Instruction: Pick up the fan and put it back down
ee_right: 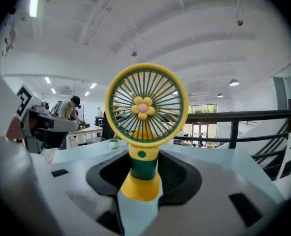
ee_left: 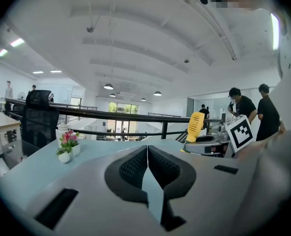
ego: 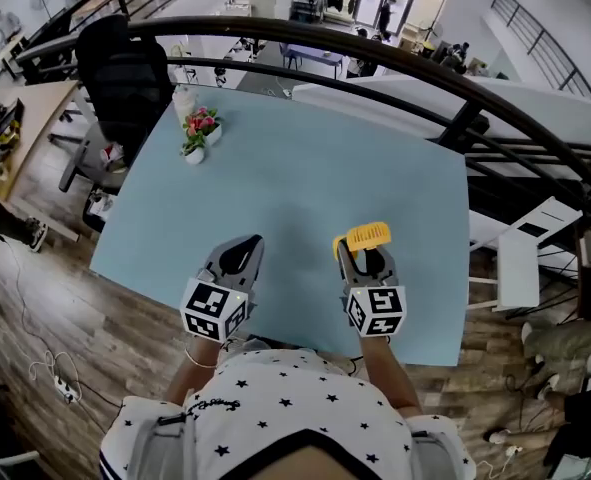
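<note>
One fan in right tool, one closed left tool, two flowerpots.

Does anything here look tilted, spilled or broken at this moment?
Nothing stands out. The yellow and green handheld fan is upright with its grille intact, gripped at the stem by the right gripper. The small white pots of flowers stand upright near the far left corner of the light blue table, and no spill shows.

No words, numbers or brand names can be read anywhere. The only printed signs are black-and-white square patterns on the left marker cube of the left gripper and on the right marker cube of the right gripper. They carry no letters.
</note>
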A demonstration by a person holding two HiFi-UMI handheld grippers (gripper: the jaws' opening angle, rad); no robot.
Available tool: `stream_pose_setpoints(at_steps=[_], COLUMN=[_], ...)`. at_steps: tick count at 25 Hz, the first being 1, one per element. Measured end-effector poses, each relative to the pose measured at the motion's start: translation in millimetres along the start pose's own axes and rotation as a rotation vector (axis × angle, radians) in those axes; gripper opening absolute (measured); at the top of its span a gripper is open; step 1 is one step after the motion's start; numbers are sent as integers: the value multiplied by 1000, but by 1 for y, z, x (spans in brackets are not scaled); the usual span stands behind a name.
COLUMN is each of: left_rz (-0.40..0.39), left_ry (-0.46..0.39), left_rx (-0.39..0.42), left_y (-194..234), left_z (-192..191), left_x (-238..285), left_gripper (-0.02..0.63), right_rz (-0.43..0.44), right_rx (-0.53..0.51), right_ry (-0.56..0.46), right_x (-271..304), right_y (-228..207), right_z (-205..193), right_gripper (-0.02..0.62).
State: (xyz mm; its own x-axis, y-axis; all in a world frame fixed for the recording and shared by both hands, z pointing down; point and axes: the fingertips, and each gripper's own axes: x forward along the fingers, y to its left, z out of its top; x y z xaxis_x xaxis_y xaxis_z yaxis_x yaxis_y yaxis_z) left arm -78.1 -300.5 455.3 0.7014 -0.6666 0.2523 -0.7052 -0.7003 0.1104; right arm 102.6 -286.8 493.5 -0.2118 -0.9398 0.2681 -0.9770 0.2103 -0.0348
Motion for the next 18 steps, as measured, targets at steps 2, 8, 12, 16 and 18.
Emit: stream_pose_setpoints(at_steps=[2,8,12,16,18], left_rz=[9,53,89,115,125], left_ry=[-3,3,5,12,16], left_rx=[-7,-13,-18,-23,-26], left_y=[3,15,24,30,32], left_z=[0,-3,-3,-5,-6], left_x=[0,-1,-5,-9,-11], left_gripper=[29,29,29,29,29], right_rz=[6,29,43,47,43], right_rx=[-1,-10,-13,-23,-25], right_ry=[12,47,76,107,123], right_x=[8,31,44,54,58], right_y=[-1,0,2,4,2], right_z=[-4,-19,-33,-47,-54], right_gripper=[169,169,169,169,169])
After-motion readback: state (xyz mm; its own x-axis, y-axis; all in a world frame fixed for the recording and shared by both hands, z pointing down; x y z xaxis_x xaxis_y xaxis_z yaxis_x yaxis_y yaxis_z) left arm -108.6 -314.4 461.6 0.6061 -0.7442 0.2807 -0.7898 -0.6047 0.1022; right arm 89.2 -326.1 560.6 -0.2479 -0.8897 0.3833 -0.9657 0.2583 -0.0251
